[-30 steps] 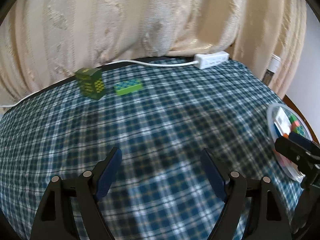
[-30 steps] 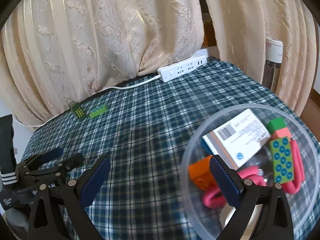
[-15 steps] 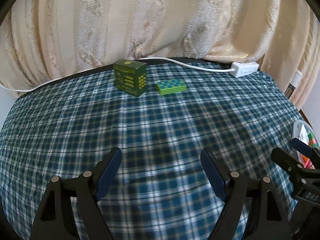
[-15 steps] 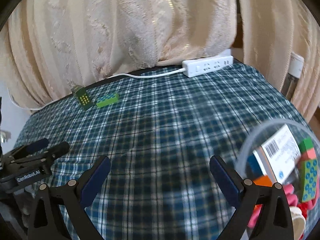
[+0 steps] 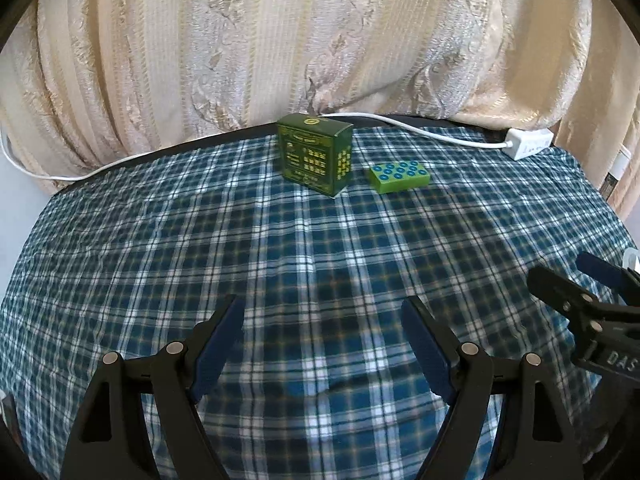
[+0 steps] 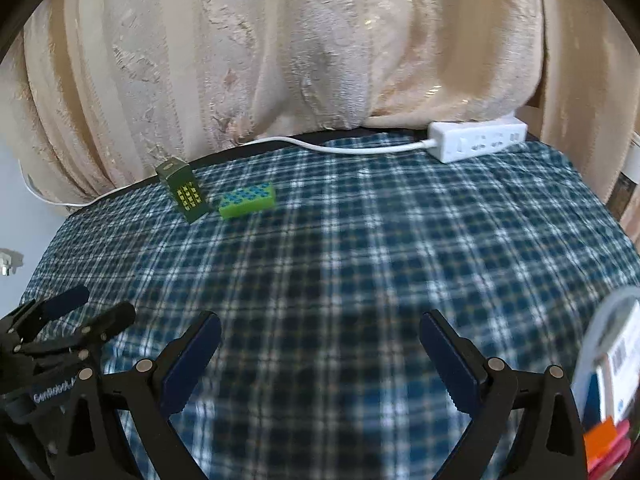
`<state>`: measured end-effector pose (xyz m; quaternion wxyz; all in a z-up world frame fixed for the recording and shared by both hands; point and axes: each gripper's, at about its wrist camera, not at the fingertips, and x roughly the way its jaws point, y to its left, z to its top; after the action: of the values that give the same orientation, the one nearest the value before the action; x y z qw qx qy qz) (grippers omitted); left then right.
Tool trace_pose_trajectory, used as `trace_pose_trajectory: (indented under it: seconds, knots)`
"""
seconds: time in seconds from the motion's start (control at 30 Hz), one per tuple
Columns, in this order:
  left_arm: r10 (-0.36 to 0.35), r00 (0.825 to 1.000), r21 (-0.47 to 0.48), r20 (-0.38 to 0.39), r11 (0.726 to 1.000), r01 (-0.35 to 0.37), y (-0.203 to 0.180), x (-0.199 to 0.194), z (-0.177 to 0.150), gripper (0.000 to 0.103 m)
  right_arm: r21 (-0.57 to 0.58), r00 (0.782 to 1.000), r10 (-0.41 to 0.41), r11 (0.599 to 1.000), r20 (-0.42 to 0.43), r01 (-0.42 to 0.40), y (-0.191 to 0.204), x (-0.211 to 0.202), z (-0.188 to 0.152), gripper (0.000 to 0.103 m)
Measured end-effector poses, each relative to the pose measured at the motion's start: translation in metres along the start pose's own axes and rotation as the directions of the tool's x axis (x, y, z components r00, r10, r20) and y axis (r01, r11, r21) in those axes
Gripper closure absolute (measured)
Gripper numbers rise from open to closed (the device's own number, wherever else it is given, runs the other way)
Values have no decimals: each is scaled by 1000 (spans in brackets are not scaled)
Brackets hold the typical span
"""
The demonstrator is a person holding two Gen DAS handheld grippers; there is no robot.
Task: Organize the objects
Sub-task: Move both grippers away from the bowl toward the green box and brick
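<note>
A dark green printed box (image 5: 316, 154) (image 6: 183, 190) stands upright near the table's far edge. Just to its right a flat light-green block with blue studs (image 5: 399, 173) (image 6: 248, 200) lies on the cloth. My left gripper (image 5: 322, 316) hangs open over bare cloth, well short of both, and shows again at the left edge of the right wrist view (image 6: 76, 312). My right gripper (image 6: 320, 334) is open too, nothing between its fingers; its tips show at the right edge of the left wrist view (image 5: 568, 276). A clear plastic bowl (image 6: 600, 320) with several items sits at the lower right.
A blue plaid cloth (image 5: 320, 248) covers the round table. A white power strip (image 6: 476, 140) (image 5: 528, 142) and its cable lie along the back edge. Cream curtains (image 5: 320, 40) hang right behind the table.
Both grippers have swung left across the table. The green box and block now sit nearer the centre of both views, and the bowl has slid to the right edge. Both stay open.
</note>
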<state>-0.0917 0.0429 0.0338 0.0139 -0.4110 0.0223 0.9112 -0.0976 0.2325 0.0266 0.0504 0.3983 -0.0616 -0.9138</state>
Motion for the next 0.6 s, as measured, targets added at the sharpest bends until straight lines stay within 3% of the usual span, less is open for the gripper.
trace_pose_trajectory:
  seconds: [0.6]
  knots:
    - [-9,1000,-59,-9,998,9,37,23,17,21,-52,999,45,998,-21,-46,36,62,43,2]
